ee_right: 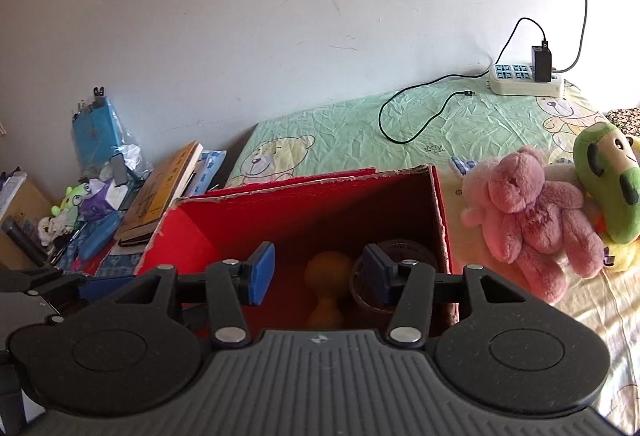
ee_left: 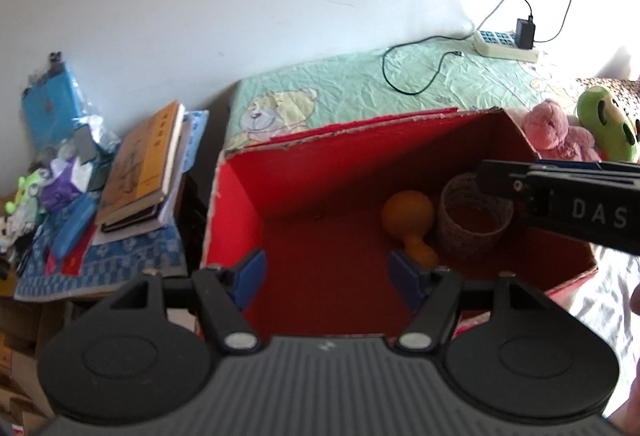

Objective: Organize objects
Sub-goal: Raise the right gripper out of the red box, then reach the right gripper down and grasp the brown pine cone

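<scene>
White wall [ee_right: 280, 16] behind bed w/ green bear sheet [ee_right: 340, 124].

You have one red box [ee_right: 248, 224] holding one orange gourd toy [ee_right: 326, 276] and one woven cup [ee_left: 472, 220], two plush toys [ee_right: 532, 216] beside it, and one power strip [ee_right: 524, 78].

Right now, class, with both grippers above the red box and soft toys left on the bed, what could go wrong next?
1. The left gripper and right gripper hang close together over the red box; they might collide.
2. Dropping the pink teddy in could topple the woven cup standing beside the orange gourd toy.
3. The black cable lies loose on the sheet and could snag.
</scene>
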